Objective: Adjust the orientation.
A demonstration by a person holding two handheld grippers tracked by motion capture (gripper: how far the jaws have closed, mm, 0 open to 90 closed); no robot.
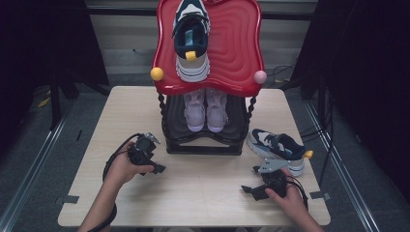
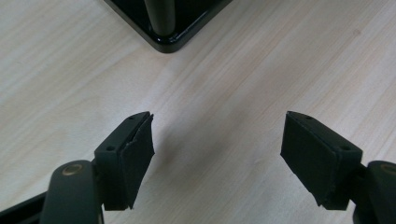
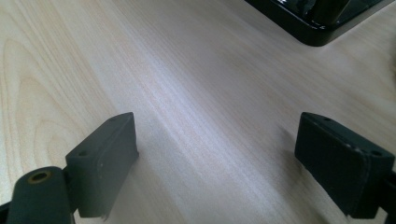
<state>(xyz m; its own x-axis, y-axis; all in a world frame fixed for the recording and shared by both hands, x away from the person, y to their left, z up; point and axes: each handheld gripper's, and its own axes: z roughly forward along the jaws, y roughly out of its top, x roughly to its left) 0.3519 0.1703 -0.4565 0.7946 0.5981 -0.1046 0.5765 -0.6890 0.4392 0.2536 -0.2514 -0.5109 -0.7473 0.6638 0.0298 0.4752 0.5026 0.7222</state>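
Both claws released: left claw (image 1: pixel 157 169), right claw (image 1: pixel 247 189). Sneaker (image 1: pixel 276 149) near worktop's right edge: light, pliable; grip the firmer heel collar

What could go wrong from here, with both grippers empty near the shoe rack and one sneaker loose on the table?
1. The navy-and-white sneaker lies near the table's right edge, just beyond the right gripper; a careless nudge might push it off.
2. The left gripper, jaws open, hangs close to the black rack base; it might knock the rack, and the sneaker on the red top shelf could slip.
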